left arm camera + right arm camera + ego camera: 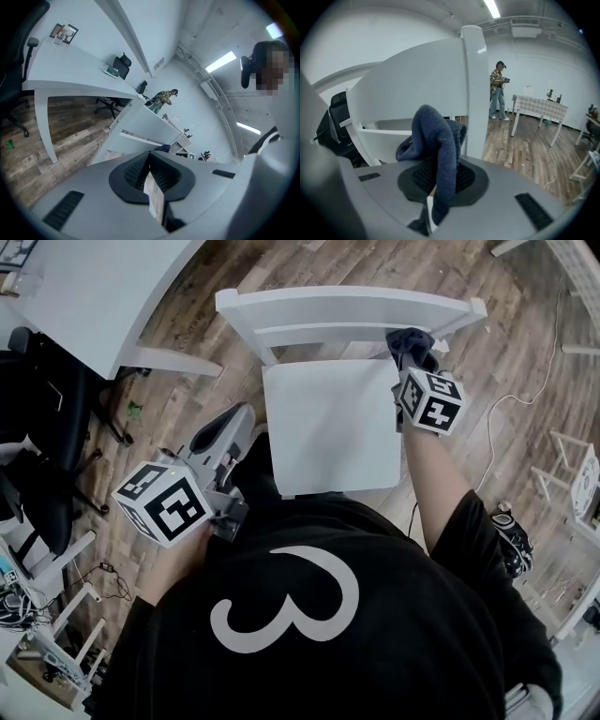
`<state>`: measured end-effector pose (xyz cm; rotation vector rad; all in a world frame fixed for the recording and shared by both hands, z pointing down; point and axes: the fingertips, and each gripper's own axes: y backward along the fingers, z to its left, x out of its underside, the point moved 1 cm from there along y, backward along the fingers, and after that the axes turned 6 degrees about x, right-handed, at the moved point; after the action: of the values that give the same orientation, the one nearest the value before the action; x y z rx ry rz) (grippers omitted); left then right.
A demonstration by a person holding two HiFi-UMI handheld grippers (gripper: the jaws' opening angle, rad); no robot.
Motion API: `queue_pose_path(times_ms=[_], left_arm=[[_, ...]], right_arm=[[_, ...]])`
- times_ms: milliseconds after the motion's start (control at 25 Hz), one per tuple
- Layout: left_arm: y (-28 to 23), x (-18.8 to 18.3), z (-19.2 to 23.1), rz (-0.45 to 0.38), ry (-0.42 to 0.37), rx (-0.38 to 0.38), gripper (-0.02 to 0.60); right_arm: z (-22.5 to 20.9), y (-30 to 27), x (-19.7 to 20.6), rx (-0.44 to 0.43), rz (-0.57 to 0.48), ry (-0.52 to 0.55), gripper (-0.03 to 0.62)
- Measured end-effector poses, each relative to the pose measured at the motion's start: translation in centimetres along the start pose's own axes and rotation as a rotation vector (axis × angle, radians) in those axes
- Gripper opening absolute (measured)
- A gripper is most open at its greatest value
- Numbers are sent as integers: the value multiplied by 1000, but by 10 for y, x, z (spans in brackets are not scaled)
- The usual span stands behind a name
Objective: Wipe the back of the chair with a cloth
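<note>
A white wooden chair stands in front of me, its back (347,310) at the far side and its seat (333,423) below it. My right gripper (413,357) is shut on a dark blue cloth (411,343), which rests against the right end of the chair back. In the right gripper view the cloth (438,140) bulges out of the jaws, right before the back panel (412,89) and its upright post (474,89). My left gripper (237,416) hangs to the left of the seat, shut and empty, apart from the chair. Its pads (140,171) meet with nothing between them.
A white desk (84,287) and black office chairs (47,418) stand at the left. On the wooden floor to the right lie a thin cable (525,399) and white frames (572,465). A person (498,91) stands far off beside a covered table (539,110).
</note>
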<state>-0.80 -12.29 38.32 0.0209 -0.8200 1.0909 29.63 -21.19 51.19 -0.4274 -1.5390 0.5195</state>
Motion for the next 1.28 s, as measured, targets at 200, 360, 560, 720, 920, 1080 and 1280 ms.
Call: queue_pose_path(times_ms=[200,360,560,720,920,1080,1280], left_arm=[[1,5,-5,3,-8,3,14],[8,8,-5,-2,2,-5,14],[19,12,-13,4,-7,16,14],[20,12,-27,17,-51,66,14],[37,12,-62,22,-124,157,14],[82,21,-98,34,-222,244,14],[166,38,-145,13,-352,363,14]], right_arm=[[-16,0,-1,27,-6,2,46],[-16,4,0,0,-9,14,46],[4,37,-14,-129,-47,-71,48],[45,90,-33,-304,-104,-129,48],[104,179,-58,-555,-157,-222,48],[150,258,-59,-676,-163,-259,48],[204,367,-52,-742,-224,-267,48]])
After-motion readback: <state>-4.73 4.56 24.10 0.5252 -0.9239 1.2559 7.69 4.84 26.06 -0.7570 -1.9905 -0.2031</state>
